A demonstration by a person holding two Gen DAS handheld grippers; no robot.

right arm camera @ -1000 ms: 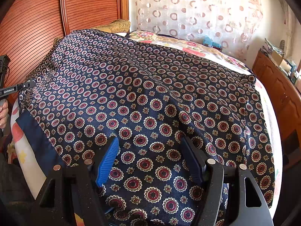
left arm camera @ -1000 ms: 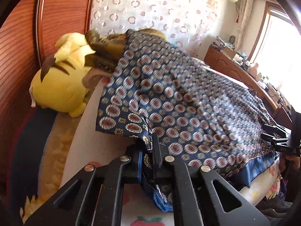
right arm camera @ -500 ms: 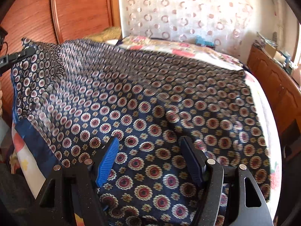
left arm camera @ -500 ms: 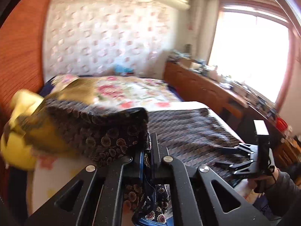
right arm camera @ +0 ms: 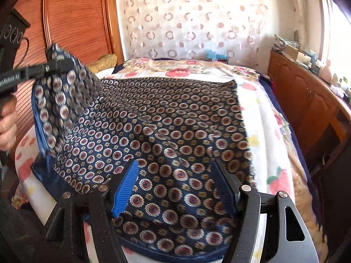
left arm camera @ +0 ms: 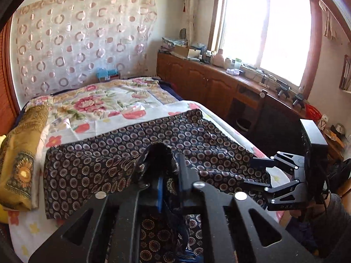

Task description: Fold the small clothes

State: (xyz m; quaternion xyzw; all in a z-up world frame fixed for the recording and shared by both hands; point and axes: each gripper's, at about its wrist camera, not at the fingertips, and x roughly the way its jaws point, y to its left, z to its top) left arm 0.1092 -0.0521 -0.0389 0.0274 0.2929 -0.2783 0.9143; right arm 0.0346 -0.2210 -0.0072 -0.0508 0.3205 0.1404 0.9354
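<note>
The left gripper (left arm camera: 170, 176), a black plastic frame with silver rivets and blue ribbed pads, has a bunched corner of the navy, medallion-printed silky cloth (left arm camera: 136, 153) lying between its fingers; the fingers have just been opening, and a narrow gap now shows between them with the fabric draped over the left one, so the pads seem not to be pressing it. In the right wrist view that same corner hangs lifted off the bed, blurred and gathered into soft folds beside a bare hand (right arm camera: 7, 118) on the grip.

The right gripper (right arm camera: 177, 188) hovers over the near edge of the cloth with its fingers spread wide, one blue ribbed pad and one black one, nothing between them but the fabric lying flat below. A plain blue hem borders the cloth at the near edge.

The rest of the cloth lies spread and mostly smooth across the bed (right arm camera: 263, 114), which is covered with a white sheet printed with pink and red flowers. To the left sits a mustard-yellow cushion with a sunflower pattern (left arm camera: 19, 153). Behind the bed stands a reddish wooden slatted headboard (right arm camera: 72, 17) and a sheer curtain with ring motifs (left arm camera: 83, 41). A dark wooden cabinet with cluttered top (left arm camera: 208, 81) runs beneath a bright window (left arm camera: 263, 32).
</note>
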